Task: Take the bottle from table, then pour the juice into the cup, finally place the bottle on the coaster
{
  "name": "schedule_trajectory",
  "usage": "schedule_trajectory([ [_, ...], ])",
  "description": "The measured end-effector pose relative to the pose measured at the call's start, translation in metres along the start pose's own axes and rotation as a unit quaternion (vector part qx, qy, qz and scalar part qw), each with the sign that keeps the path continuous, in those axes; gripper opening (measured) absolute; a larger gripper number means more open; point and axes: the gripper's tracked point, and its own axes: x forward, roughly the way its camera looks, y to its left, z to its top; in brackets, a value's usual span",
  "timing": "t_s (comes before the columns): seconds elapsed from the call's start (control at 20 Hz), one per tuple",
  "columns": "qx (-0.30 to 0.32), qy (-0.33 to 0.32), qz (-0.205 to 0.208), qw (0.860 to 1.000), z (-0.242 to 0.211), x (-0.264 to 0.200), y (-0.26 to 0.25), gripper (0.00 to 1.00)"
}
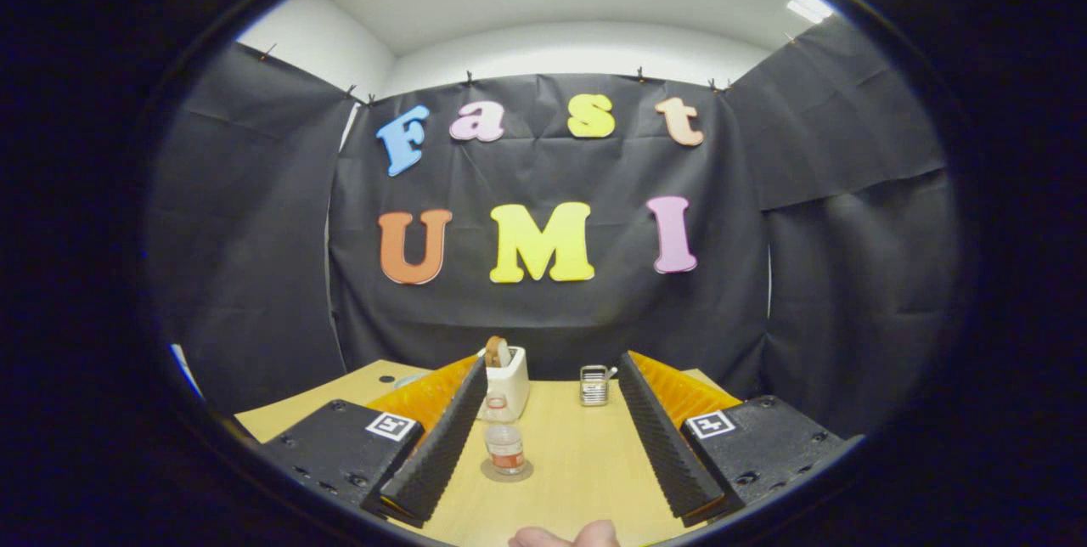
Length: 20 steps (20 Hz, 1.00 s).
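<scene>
On the desk (586,462): bottle (505,448) standing upright upon a round coaster (507,470), gripper (550,496) wide open and empty.
Bottle sits between the fingers, nearer the left one; white toaster (508,383) and small metal rack (594,385) stand beyond.

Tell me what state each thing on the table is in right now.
Bottle: upright on the coaster, free of the fingers.
Fingers: spread wide, gripping nothing.
Toaster: upright, with something brown sticking out on top.
Small metal rack: upright, farther back on the table.
</scene>
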Motion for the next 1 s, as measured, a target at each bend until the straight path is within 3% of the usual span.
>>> schedule_trajectory([
  [0.45,-0.02,-0.022,-0.035,0.999,0.04,-0.082,-0.046,1.0],
  [0.6,-0.019,-0.042,-0.032,0.998,0.052,-0.095,-0.041,1.0],
  [1.0,-0.018,-0.02,-0.041,0.999,0.038,-0.101,-0.043,1.0],
])
